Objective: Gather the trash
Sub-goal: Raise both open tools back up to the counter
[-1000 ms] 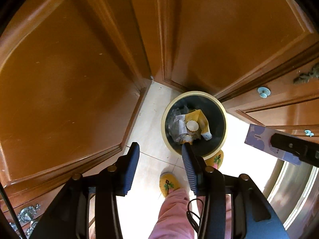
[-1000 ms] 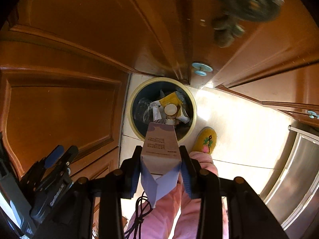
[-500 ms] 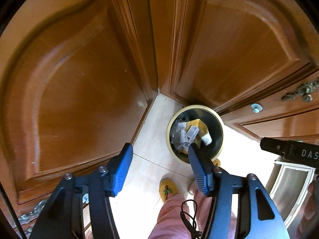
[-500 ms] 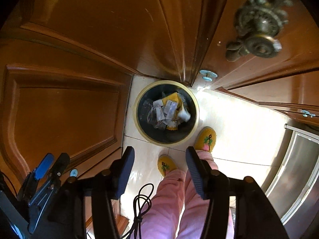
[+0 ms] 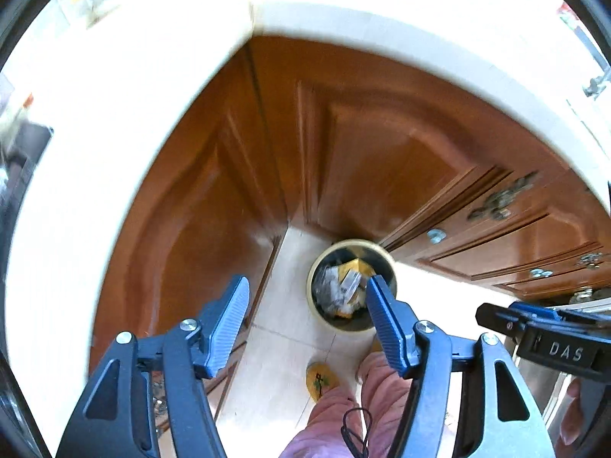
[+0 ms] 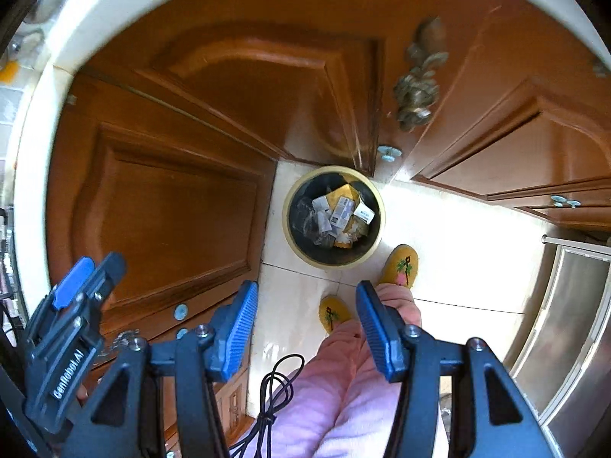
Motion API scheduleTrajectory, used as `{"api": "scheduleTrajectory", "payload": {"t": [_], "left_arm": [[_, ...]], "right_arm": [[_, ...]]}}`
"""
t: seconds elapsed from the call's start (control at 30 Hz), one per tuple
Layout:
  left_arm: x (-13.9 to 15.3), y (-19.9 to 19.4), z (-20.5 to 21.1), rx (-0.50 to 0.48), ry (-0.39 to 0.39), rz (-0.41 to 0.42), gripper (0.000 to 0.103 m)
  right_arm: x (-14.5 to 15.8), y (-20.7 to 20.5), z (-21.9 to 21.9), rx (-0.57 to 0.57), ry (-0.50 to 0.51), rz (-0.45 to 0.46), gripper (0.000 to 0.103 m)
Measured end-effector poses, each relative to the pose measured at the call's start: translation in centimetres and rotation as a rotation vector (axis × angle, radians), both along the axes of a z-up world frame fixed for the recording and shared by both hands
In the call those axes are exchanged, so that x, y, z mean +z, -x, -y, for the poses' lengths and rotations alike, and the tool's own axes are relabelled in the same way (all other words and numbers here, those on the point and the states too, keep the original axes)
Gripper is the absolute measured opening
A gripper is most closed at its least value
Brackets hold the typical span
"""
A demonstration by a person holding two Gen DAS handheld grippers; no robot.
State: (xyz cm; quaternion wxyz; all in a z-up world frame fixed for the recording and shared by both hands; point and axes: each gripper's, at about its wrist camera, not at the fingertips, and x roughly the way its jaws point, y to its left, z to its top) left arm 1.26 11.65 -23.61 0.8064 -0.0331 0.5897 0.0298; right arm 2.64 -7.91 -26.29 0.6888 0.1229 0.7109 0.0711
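Bin: round cream-rimmed waste bin with dark inside (image 6: 376, 229), on the pale tiled floor (image 6: 458, 236) at frame centre of the right wrist view, in the corner of brown wooden cabinet doors (image 6: 160, 210).
Trash: white cartons, yellow wrapper and clear plastic (image 6: 338, 213) lie inside the bin.
Left gripper (image 5: 307, 318): blue jaws opening, nothing between them; bin seen just past its right finger.
Right gripper (image 6: 305, 320): jaws apart, empty.
Person: pink trouser legs (image 6: 332, 381), yellow slippers (image 6: 401, 265) just beside the bin.
Counter: cream worktop edge (image 5: 382, 34) across the top.
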Motion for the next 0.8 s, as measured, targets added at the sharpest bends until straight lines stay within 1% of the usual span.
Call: {"api": "scheduleTrajectory", "payload": {"t": [0.03,0.13,0.2,0.37,0.43,0.47,0.5,0.53,0.63,0.8], "left_arm": [[1.2,-0.1,0.2,-0.009,0.004,0.018,0.064],[5.0,-0.4,0.5,-0.028,0.015,0.082,0.067],[7.2,-0.5,0.7,-0.032,0.024,0.127,0.070],[13.0,-1.9,1.5,-0.049,0.032,0.251,0.071],[14.9,-2.3,1.8,-0.052,0.030,0.300,0.074],[16.2,-2.6,1.9,-0.054,0.023,0.335,0.078],[16.9,-2.6,2.1,-0.055,0.017,0.361,0.080],[18.2,-2.9,2.2,-0.055,0.007,0.399,0.080],[20.6,-3.6,1.9,-0.046,-0.012,0.480,0.082],[25.2,-5.9,0.0,0.007,-0.012,0.569,0.087]], "right_arm": [[0.5,0.1,0.4,-0.007,-0.002,0.010,0.054],[3.1,0.3,1.3,-0.028,0.001,0.052,0.054],[4.9,0.3,1.6,-0.040,0.011,0.093,0.054],[10.2,-0.3,2.4,-0.061,0.010,0.211,0.054],[12.7,-0.7,2.5,-0.056,0.013,0.268,0.054],[13.8,-0.9,2.5,-0.055,0.013,0.292,0.054],[14.9,-1.2,2.7,-0.054,0.012,0.315,0.054],[16.1,-1.5,2.7,-0.050,0.010,0.338,0.054],[19.9,-3.0,2.6,-0.030,0.011,0.419,0.054],[25.7,-6.3,2.7,-0.012,0.008,0.540,0.054]]}}
